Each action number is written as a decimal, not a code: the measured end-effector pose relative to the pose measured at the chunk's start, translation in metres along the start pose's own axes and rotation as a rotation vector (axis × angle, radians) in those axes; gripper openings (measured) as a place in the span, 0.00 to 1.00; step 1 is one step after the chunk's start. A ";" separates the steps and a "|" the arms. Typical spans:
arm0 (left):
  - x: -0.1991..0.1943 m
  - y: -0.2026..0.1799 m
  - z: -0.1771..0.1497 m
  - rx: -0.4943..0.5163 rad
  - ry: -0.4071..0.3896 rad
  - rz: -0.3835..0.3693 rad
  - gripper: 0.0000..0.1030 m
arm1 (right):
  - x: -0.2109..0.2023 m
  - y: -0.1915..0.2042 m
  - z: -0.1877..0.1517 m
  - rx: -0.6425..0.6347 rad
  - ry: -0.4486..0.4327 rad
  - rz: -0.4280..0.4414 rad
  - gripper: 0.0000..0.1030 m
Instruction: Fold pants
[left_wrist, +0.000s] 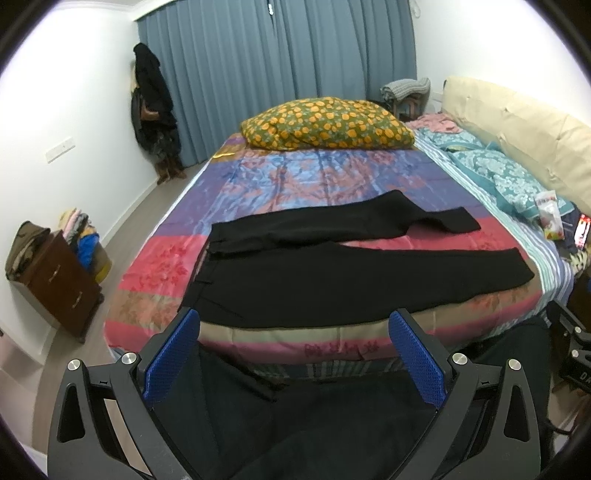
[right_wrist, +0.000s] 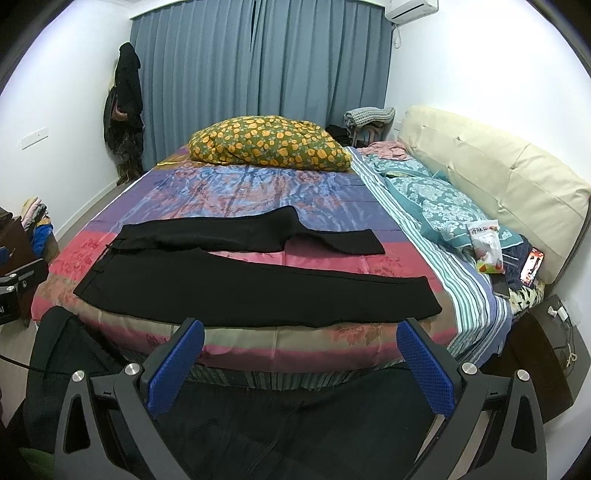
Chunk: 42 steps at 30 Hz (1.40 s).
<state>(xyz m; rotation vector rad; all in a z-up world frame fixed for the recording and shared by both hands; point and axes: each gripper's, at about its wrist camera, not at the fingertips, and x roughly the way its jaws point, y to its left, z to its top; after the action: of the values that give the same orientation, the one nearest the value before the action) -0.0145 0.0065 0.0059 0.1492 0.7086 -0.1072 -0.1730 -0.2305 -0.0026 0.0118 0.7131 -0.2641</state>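
Note:
Black pants (left_wrist: 332, 280) lie spread flat on the bed's colourful cover (left_wrist: 295, 173), waistband at the left, legs splayed apart toward the right. They also show in the right wrist view (right_wrist: 240, 288). My left gripper (left_wrist: 295, 321) is open and empty, held off the bed's near edge, just short of the near leg and waist. My right gripper (right_wrist: 301, 330) is open and empty, also off the near edge, just short of the near leg. Both have blue pads (left_wrist: 173, 354) (right_wrist: 424, 365).
A yellow-flowered pillow (left_wrist: 325, 123) lies at the bed's far end. Teal bedding (left_wrist: 498, 173), a snack bag (right_wrist: 487, 245) and a phone (right_wrist: 532, 267) lie by the cream headboard (right_wrist: 498, 177) at the right. A brown drawer chest (left_wrist: 59, 280) stands at the left.

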 end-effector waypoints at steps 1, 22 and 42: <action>-0.001 0.000 0.000 -0.001 0.000 -0.002 0.99 | -0.001 0.000 0.000 0.004 -0.001 0.002 1.00; -0.009 -0.002 0.006 0.022 -0.019 -0.008 0.99 | -0.003 0.006 0.000 -0.016 -0.009 -0.002 1.00; -0.004 -0.005 0.001 0.010 -0.014 0.001 0.99 | -0.001 0.009 0.000 -0.038 -0.008 0.009 1.00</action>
<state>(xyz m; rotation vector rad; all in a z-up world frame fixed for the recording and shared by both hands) -0.0171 0.0015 0.0088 0.1586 0.6944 -0.1104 -0.1715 -0.2214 -0.0029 -0.0227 0.7099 -0.2421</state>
